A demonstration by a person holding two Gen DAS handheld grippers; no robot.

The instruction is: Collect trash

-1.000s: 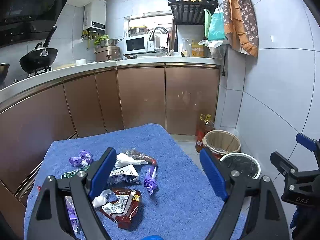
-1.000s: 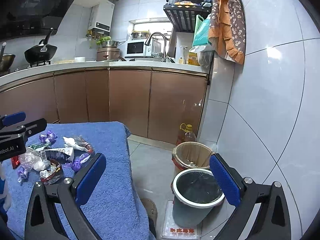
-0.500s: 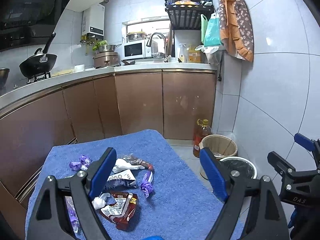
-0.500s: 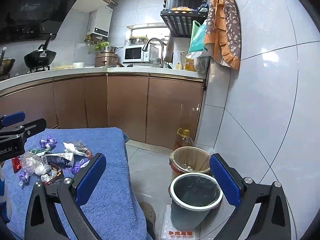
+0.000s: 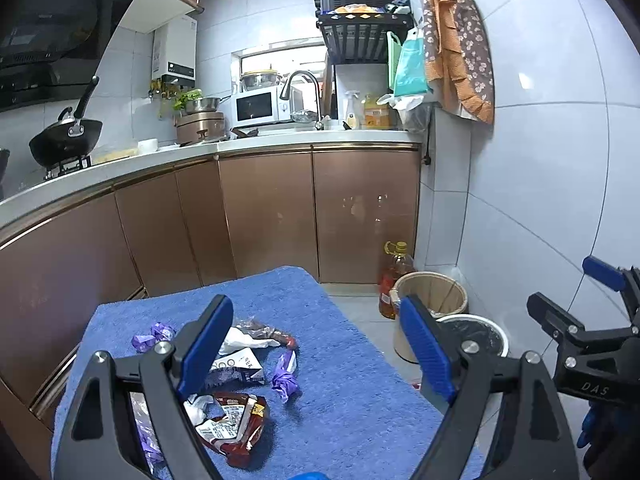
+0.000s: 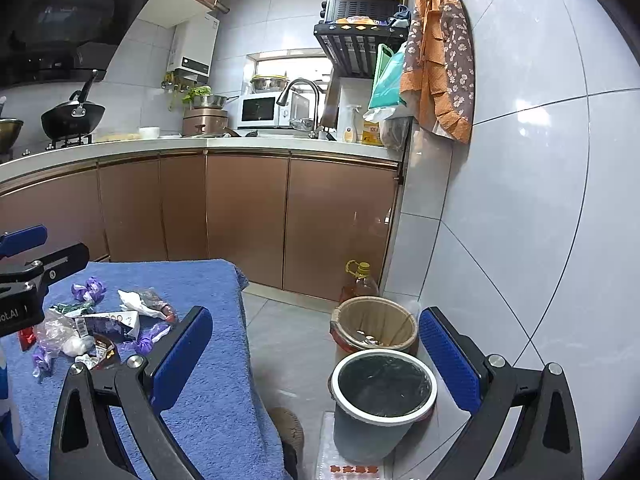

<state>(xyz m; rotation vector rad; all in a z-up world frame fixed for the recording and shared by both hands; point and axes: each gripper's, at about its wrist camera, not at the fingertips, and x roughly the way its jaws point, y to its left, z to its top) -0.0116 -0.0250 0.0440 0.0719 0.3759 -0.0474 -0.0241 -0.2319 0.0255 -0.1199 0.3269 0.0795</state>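
Wrappers lie scattered on a blue towel (image 5: 344, 392): a red snack packet (image 5: 236, 420), a white and dark carton scrap (image 5: 236, 368), a purple twist wrapper (image 5: 285, 374), another purple wrapper (image 5: 154, 336) and a crumpled white and brown wrapper (image 5: 256, 334). My left gripper (image 5: 316, 344) hangs open above the towel, nothing between its fingers. My right gripper (image 6: 316, 356) is open and empty over the floor, right of the towel (image 6: 208, 400). A grey bin with a black liner (image 6: 382, 396) stands below it. The same wrappers (image 6: 108, 328) show at left.
A tan-lined bin (image 6: 374, 326) and a bottle of oil (image 6: 360, 280) stand behind the grey bin, against the white tiled wall (image 6: 520, 200). Brown cabinets (image 5: 272, 208) under a white counter run along the back. A shoe tip (image 6: 290, 436) shows on the floor.
Both grippers have risen and drawn back a little; the towel, wrappers and bins sit lower in both views. Both stay open and empty.
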